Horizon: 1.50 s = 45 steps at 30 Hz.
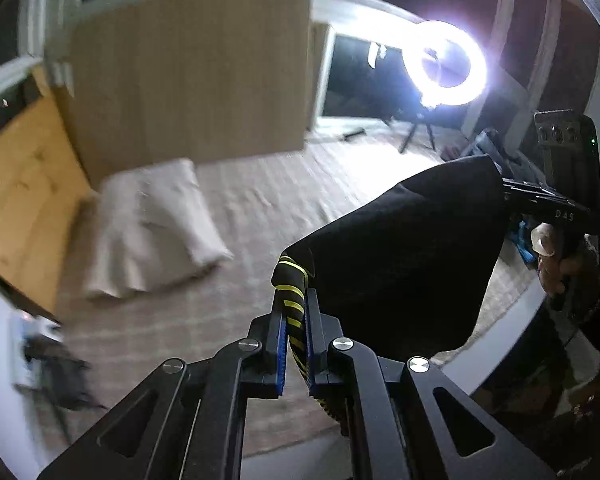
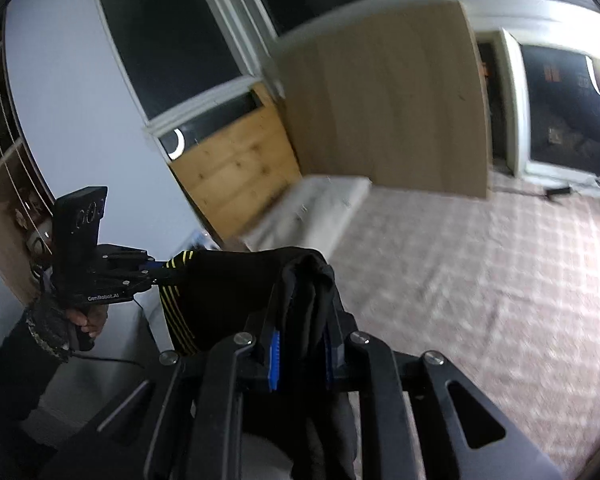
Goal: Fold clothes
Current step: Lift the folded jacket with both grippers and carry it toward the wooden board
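A bed (image 1: 260, 208) with a pale checked cover fills most of both views, and a wooden headboard (image 1: 188, 76) stands at its far end. A cream pillow (image 1: 152, 232) lies on the bed against the foot of the headboard. A lit ring lamp (image 1: 446, 64) on a stand glares beyond the far corner of the bed. A black garment (image 1: 400, 264) with yellow stripes at its trim hangs in the air above the bed, stretched between the two tools. The left hand-held gripper (image 1: 296, 320) is clamped on the striped edge (image 1: 292, 300) of the garment, its blue pads pressed against the cloth from both sides. The right hand-held gripper (image 2: 300, 356) is clamped on a bunched fold of the same black cloth, which drapes over and down between its fingers. In the right wrist view the person's left hand (image 2: 88, 320), with a dark knitted cuff at the wrist, grips the handle of the left tool. In the left wrist view the right hand (image 1: 556, 264) holds the other handle at the garment's far corner.
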Motion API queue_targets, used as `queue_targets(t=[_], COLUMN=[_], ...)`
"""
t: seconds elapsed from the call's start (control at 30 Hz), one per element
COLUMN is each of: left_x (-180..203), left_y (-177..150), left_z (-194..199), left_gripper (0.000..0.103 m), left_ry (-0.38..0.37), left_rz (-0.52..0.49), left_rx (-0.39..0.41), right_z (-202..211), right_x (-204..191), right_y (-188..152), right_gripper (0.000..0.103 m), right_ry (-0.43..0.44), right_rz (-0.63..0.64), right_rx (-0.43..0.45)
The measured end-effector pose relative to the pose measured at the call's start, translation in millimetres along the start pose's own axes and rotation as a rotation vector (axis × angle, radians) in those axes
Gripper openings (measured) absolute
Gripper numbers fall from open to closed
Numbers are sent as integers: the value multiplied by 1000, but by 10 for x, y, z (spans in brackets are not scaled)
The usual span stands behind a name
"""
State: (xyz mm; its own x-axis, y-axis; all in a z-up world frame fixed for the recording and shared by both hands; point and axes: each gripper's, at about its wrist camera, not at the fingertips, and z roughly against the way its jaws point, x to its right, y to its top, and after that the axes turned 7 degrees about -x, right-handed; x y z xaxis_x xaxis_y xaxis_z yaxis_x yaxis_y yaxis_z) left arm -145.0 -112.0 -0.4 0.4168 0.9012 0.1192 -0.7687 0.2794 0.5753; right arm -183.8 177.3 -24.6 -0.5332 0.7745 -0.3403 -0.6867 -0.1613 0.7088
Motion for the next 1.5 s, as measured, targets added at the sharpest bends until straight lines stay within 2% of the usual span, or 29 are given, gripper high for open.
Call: queue_targets(t=[0.17, 0.27, 0.37, 0.53, 0.73, 0.97, 1.0, 1.03, 1.1, 1.17, 1.27, 1.3, 1.37, 1.4, 1.5], left_x=[-677, -1165, -1621, -2359, -2881, -3260, -3317, -3376, -3393, -3384, -3334, -3298, -3224, -3212, -3212], left_y=[279, 526, 796, 1239, 1569, 1611, 1577, 1541, 1484, 1440, 1428, 1454, 1506, 1525, 1548], left_z=[201, 164, -70, -515, -1193, -2000, -2151, -2305, -2367, -2284, -2026, -1989, -1920, -1979, -2218], left_gripper=[6, 6, 6, 6, 6, 8, 14, 16, 17, 18, 18, 18, 19, 23, 29], left_ry=[69, 106, 114, 128, 106, 91, 126, 164, 236, 275, 305, 286, 242, 233, 227], left_rz=[14, 10, 23, 41, 36, 52, 64, 76, 74, 74, 82, 74, 59, 60, 70], left_rx=[52, 59, 44, 8, -66, -174, -222, -271, -294, -276, -225, -208, -173, -180, -229], right_z=[-472, -841, -1286, -2070, -2820, -3518, -3640, -3761, -3867, -3753, -3401, -3325, -3307, -3327, -3549], right_x=[-359, -576, -655, -289, 210, 607, 658, 714, 808, 870, 814, 774, 690, 656, 707], right_y=[524, 861, 1188, 1650, 1932, 1926, 1911, 1892, 1872, 1873, 1931, 1961, 2037, 2073, 2091], right_gripper=[15, 14, 14, 13, 13, 14, 17, 24, 28, 29, 35, 35, 35, 35, 43], right_ry=[41, 53, 53, 65, 12, -46, -61, -85, -107, -78, -103, -107, -81, -77, -138], right_rz=[0, -17, -40, -162, -241, -229, -218, -212, -219, -240, -205, -185, -144, -123, -108], right_rx=[31, 41, 45, 22, -41, -165, -207, -267, -346, -334, -231, -203, -189, -190, -240])
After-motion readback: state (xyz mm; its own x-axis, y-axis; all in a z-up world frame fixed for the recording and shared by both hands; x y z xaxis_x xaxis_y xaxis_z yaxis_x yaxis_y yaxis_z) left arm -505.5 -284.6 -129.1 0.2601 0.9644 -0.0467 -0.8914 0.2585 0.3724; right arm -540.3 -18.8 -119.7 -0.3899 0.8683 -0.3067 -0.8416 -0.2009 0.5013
